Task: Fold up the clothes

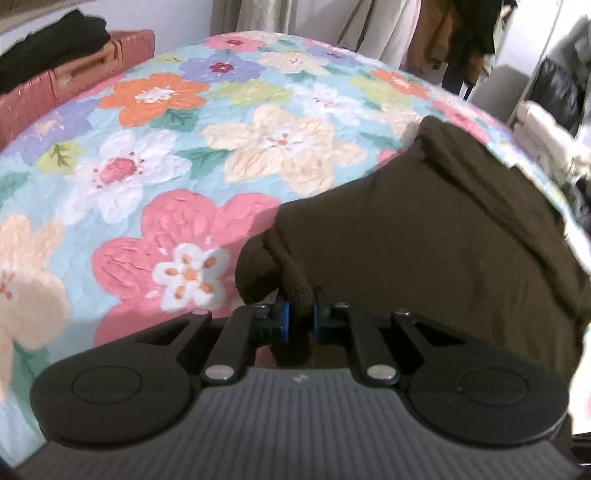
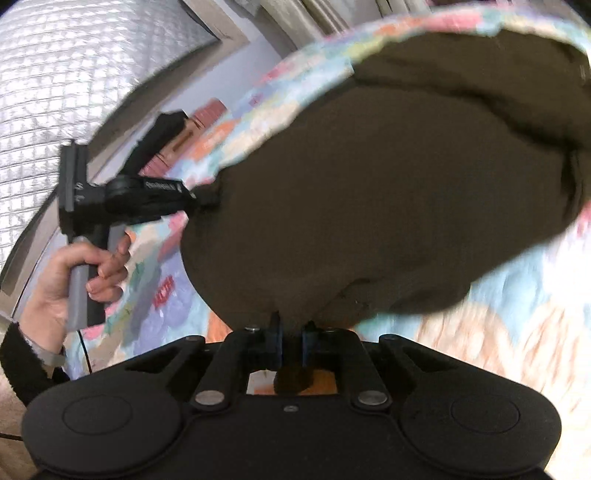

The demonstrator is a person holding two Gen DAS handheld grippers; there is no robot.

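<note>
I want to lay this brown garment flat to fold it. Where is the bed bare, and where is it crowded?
Bare quilt runs left of the brown garment, from the left gripper up to the far edge. Crowded: the pink case with dark clothes at the far left, and the hanging coats beyond.

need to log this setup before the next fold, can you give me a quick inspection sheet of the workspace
surface: bed with a floral quilt, bright flower print.
job's things: dark brown garment lying on the quilt, one edge gathered at each gripper.
clutter: pink suitcase beside the bed with black clothing piled on top.
grippers: left gripper shut on a fold of the garment; right gripper shut on another edge. left hand grips the left handle.
cables: a thin black cable hangs below the left hand.
surroundings: coats on hangers behind the bed, pale folded textiles at right, quilted silver panel.
</note>
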